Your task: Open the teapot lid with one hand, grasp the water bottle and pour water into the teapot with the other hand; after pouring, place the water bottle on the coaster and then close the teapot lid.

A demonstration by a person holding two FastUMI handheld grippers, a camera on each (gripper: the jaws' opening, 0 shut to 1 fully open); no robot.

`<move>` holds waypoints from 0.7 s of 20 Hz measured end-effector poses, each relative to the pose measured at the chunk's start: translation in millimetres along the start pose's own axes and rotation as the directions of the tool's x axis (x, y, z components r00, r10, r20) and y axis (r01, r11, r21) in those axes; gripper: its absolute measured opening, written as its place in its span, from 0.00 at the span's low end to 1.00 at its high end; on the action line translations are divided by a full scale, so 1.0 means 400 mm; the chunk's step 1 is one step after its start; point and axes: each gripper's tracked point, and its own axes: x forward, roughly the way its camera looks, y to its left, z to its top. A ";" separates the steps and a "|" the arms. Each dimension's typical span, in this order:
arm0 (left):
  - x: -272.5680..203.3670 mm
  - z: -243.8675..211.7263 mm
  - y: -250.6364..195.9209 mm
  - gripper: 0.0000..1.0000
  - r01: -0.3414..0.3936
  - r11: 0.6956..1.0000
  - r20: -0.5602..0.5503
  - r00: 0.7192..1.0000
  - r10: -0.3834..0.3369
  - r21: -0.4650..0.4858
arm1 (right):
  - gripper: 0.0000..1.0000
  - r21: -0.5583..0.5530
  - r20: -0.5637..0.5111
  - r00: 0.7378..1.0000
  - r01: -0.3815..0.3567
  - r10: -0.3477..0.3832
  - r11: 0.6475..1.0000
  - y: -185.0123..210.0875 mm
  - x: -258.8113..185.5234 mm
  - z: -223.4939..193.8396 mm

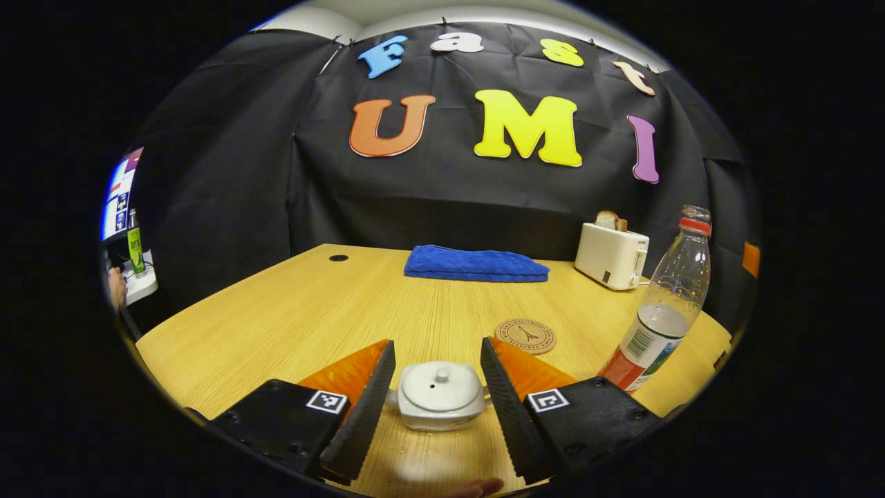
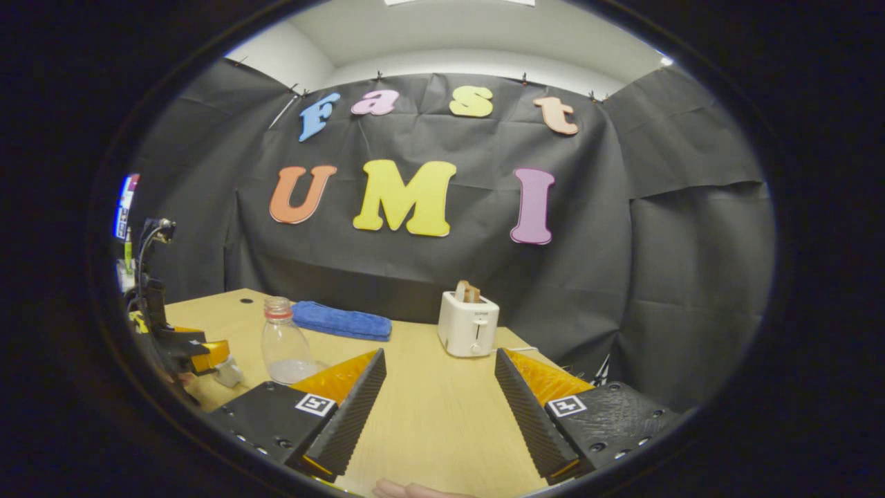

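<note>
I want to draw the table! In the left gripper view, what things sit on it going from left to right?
Blue towel → teapot → coaster → toaster → water bottle.

The table (image 1: pixel 290 311) looks like pale wood with fine straight grain, smooth and faintly sheeny; the teapot (image 1: pixel 440 398) near the front is glossy white glazed ceramic, lid (image 1: pixel 440 385) alike; the water bottle (image 1: pixel 665 304) on the right is clear ribbed plastic with a paper-like label; the coaster (image 1: pixel 525 336) looks matt, cork or wood; the far towel (image 1: pixel 476 264) is fluffy blue cloth; the toaster (image 1: pixel 612 256) is smooth cream plastic.
</note>
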 end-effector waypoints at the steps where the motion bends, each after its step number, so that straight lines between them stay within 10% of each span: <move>1: 0.003 0.001 0.000 0.75 0.001 1.000 0.003 1.000 -0.001 0.014 | 0.95 -0.003 -0.001 1.000 -0.002 0.002 1.000 0.004 -0.002 -0.002; 14: 0.012 0.004 0.002 0.17 -0.011 0.996 0.010 1.000 0.010 0.090 | 0.95 -0.025 -0.025 0.997 -0.070 0.069 0.997 0.080 0.008 -0.032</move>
